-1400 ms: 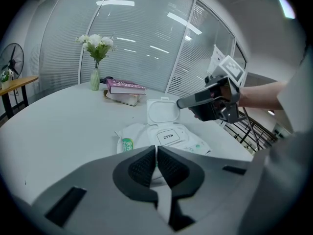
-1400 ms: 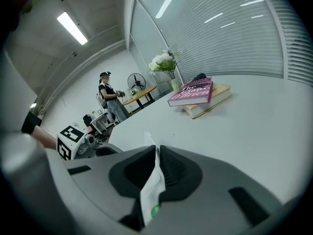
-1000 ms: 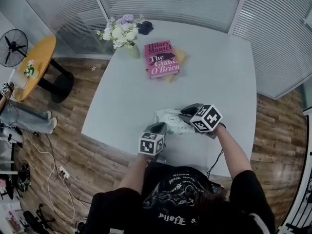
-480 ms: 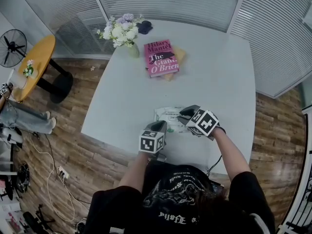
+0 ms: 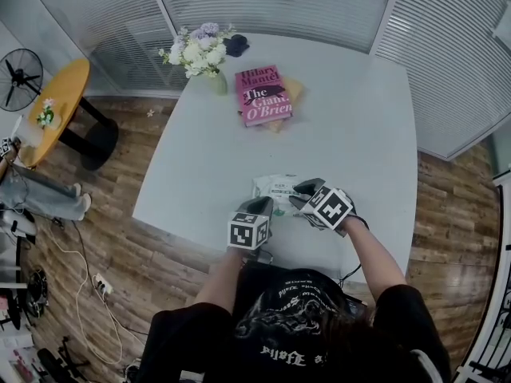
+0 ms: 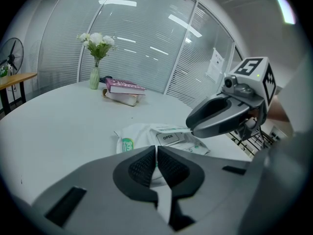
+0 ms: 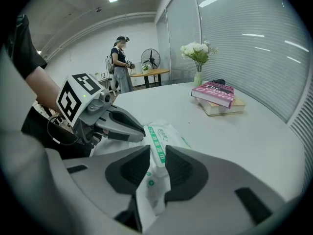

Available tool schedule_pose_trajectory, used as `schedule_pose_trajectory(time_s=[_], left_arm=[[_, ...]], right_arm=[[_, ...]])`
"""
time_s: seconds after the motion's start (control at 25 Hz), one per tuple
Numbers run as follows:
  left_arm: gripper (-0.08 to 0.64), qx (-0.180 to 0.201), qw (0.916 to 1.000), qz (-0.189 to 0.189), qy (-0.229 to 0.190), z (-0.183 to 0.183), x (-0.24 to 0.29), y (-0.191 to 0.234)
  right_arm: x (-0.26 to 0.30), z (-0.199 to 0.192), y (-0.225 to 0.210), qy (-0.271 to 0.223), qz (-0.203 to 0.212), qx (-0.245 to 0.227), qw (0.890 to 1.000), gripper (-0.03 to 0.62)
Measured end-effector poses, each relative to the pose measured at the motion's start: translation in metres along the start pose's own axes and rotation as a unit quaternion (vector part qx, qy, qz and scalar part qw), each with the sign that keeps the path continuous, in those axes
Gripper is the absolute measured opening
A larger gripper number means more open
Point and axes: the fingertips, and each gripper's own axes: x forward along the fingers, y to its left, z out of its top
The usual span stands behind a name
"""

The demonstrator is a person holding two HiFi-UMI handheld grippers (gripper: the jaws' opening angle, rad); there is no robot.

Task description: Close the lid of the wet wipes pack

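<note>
The white wet wipes pack lies near the table's front edge, its green-printed label facing up. My left gripper sits at the pack's near-left end, shut on the wrapper's edge. My right gripper comes in from the right, over the pack's top. Its jaws are opening, and the lid flap with the green stripe stands in the gap between the pads without being pressed. In the left gripper view the flap sticks out from the right gripper's tips, above the OPEN sticker.
A pink book on another book lies at the table's far side, beside a vase of flowers and a dark object. A yellow round table and a fan stand on the left. A person stands by them.
My right gripper has shifted a little left and toward me, lower over the pack. The left gripper and the pack have stayed put.
</note>
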Motion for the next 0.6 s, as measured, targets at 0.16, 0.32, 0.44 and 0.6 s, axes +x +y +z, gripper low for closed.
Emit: schedule_pose_trajectory(time_s=[0.16, 0.32, 0.44, 0.6], left_arm=[[0.011, 0.001, 1.0000, 0.001, -0.001, -0.001, 0.001, 0.001], [0.011, 0.002, 1.0000, 0.000, 0.000, -0.001, 0.001, 0.000], [0.011, -0.007, 1.0000, -0.004, -0.005, 0.000, -0.001, 0.000], [0.011, -0.019, 0.9997, -0.007, -0.012, 0.001, -0.006, 0.002]], right_arm=[[0.001, -0.001, -0.001, -0.002, -0.010, 0.005, 1.000, 0.094], [0.006, -0.006, 0.004, 0.016, -0.010, -0.005, 1.000, 0.069], [0.013, -0.008, 0.005, 0.014, -0.008, 0.023, 1.000, 0.060], [0.019, -0.008, 0.009, 0.017, 0.006, 0.050, 0.999, 0.003]])
